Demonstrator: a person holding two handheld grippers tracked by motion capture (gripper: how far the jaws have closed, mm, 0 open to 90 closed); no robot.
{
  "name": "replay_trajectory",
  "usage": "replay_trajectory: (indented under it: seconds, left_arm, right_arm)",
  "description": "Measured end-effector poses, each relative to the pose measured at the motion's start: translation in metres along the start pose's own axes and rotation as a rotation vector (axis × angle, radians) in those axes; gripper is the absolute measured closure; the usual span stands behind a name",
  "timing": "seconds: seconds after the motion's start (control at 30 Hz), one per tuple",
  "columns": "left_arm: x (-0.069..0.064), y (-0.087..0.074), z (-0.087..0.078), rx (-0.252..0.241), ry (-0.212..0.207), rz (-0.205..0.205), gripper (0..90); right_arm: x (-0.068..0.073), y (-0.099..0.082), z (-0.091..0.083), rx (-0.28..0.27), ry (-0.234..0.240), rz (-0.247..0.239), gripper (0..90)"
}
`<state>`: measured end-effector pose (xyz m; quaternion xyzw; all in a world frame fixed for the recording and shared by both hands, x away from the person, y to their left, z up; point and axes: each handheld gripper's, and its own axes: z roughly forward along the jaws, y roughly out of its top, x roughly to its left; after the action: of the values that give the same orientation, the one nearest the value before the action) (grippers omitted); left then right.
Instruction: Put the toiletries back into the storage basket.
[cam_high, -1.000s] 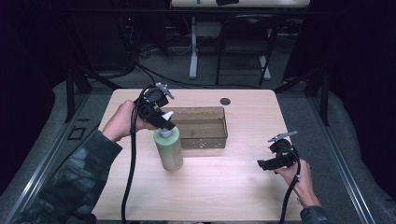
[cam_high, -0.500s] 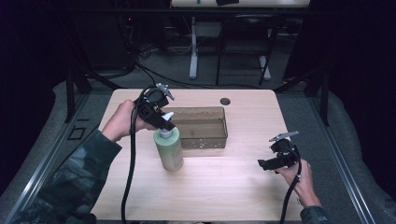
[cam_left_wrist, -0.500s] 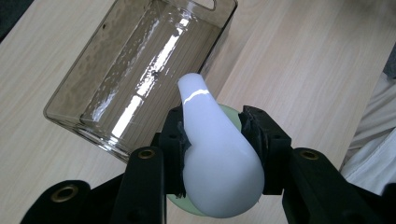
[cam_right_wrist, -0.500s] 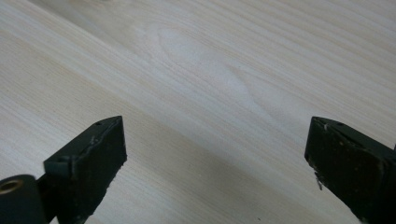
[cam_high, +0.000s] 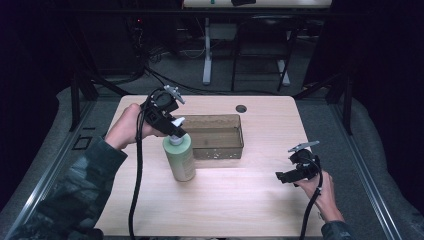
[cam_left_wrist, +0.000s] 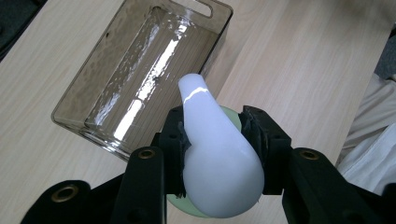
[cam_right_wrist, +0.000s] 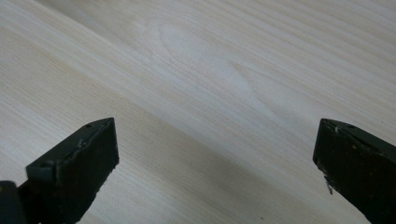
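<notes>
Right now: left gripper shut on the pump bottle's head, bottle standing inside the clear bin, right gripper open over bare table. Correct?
Not quite. The bottle stands on the table beside the bin, not inside it, as the high view shows. The rest holds: left gripper shut on the pump head, right gripper open over bare table.

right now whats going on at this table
A person works at a wooden table with a two-jaw gripper in each hand. The left gripper is clamped on the white pump head of a pale green bottle, which stands upright just beside a clear brownish bin; no contents are visible in the bin. The right gripper is off to the side above bare tabletop; its jaws have just been opening and hold nothing.
</notes>
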<state>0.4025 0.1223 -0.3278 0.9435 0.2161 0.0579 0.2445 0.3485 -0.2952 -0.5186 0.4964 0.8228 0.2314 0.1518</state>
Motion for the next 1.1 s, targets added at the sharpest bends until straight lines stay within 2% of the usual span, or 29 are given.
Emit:
replay_trajectory:
  seconds: [1.1]
  left_arm:
    - [-0.003, 0.012, -0.025, -0.014, 0.007, 0.035, 62.5]
  right_arm:
    - [-0.001, 0.0, 0.0, 0.006, -0.014, -0.005, 0.0]
